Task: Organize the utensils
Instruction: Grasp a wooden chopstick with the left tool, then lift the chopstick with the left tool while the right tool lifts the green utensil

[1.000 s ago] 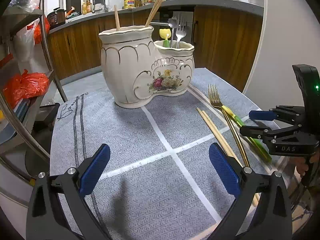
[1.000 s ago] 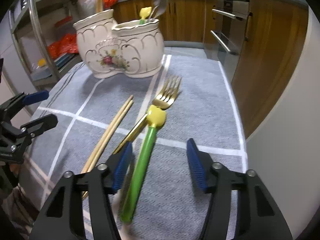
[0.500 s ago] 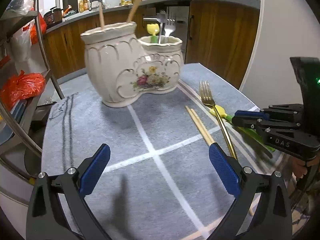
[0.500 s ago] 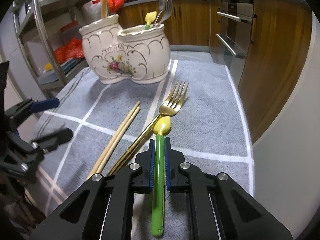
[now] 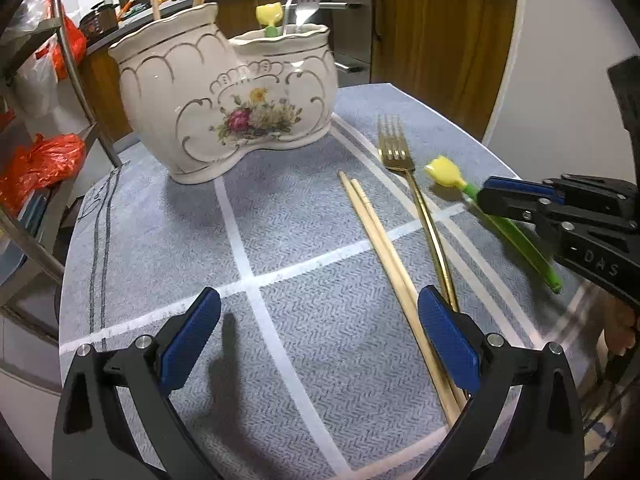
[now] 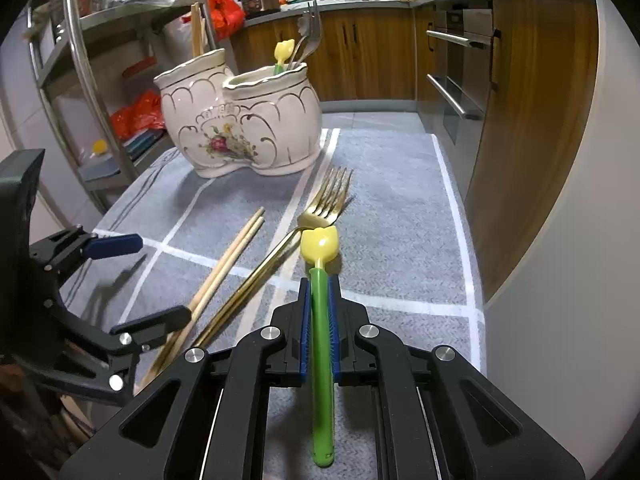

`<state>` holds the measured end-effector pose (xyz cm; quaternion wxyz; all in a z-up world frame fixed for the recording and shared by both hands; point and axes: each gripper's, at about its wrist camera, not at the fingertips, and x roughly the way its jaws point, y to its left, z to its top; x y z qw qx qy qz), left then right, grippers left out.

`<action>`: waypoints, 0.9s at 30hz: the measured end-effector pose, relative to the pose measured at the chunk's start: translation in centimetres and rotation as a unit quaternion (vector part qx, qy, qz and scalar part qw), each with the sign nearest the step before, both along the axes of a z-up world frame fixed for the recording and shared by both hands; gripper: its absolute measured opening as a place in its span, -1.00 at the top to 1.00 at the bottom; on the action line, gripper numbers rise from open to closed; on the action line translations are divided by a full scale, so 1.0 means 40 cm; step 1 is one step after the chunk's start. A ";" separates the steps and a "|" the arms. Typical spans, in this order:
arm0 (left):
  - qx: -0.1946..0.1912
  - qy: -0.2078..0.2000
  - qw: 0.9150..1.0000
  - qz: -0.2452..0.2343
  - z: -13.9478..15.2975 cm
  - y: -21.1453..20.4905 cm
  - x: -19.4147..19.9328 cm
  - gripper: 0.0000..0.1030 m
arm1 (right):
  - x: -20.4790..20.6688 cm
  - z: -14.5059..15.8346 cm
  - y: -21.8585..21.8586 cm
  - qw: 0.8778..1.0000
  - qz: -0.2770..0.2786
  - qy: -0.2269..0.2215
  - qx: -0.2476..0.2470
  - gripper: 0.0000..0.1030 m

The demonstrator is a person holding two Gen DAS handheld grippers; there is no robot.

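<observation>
the left gripper hovers low over the grey woven cloth on the counter, jaws wide open and holding nothing, with the pair of pale wooden chopsticks lying just inside its right finger. behind stands the glossy cream ceramic holder, two scalloped, gold-trimmed pots joined, painted with flowers; chopsticks rise from the left pot, a fork and a yellow-tipped piece from the right. right of the chopsticks lies the slim, shiny gold fork, flat on the cloth. furthest right, the right gripper has its jaws closed on the smooth green plastic handle of the tulip utensil, whose yellow flower-shaped head points toward the holder, seemingly lifted off the cloth. to do this step well, the grip should stay firm near mid-handle, and the piece should probably be tipped upright over the right pot, clearing the rim before release.
</observation>
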<state>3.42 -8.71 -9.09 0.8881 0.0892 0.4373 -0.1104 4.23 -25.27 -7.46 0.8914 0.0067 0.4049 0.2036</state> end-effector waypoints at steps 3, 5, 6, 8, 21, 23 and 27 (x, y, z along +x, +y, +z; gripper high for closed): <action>0.005 0.001 1.000 0.006 -0.001 0.006 0.007 -0.89 | 0.000 -0.002 -0.004 1.000 0.000 0.001 0.001 0.82; 0.008 0.002 1.000 0.007 -0.002 0.004 0.012 -0.89 | 0.001 -0.003 -0.004 1.000 0.000 0.003 0.001 0.82; 0.012 0.002 1.000 0.006 -0.004 0.001 0.015 -0.85 | 0.001 -0.005 -0.003 1.000 0.000 0.005 0.000 0.82; 0.017 -0.002 1.000 0.005 -0.005 -0.004 0.021 -0.72 | 0.004 -0.009 0.002 1.000 0.001 0.010 -0.004 0.82; -0.008 0.015 0.996 -0.082 0.016 0.023 0.035 0.88 | 0.031 -0.017 0.021 0.999 0.015 0.033 -0.031 0.63; 0.004 0.026 0.994 -0.101 0.014 0.039 0.031 0.88 | 0.036 -0.016 0.016 0.999 0.018 0.040 -0.027 0.63; 0.010 0.036 0.993 -0.109 0.016 0.081 0.021 0.84 | 0.045 -0.014 0.017 0.998 0.028 0.048 -0.033 0.63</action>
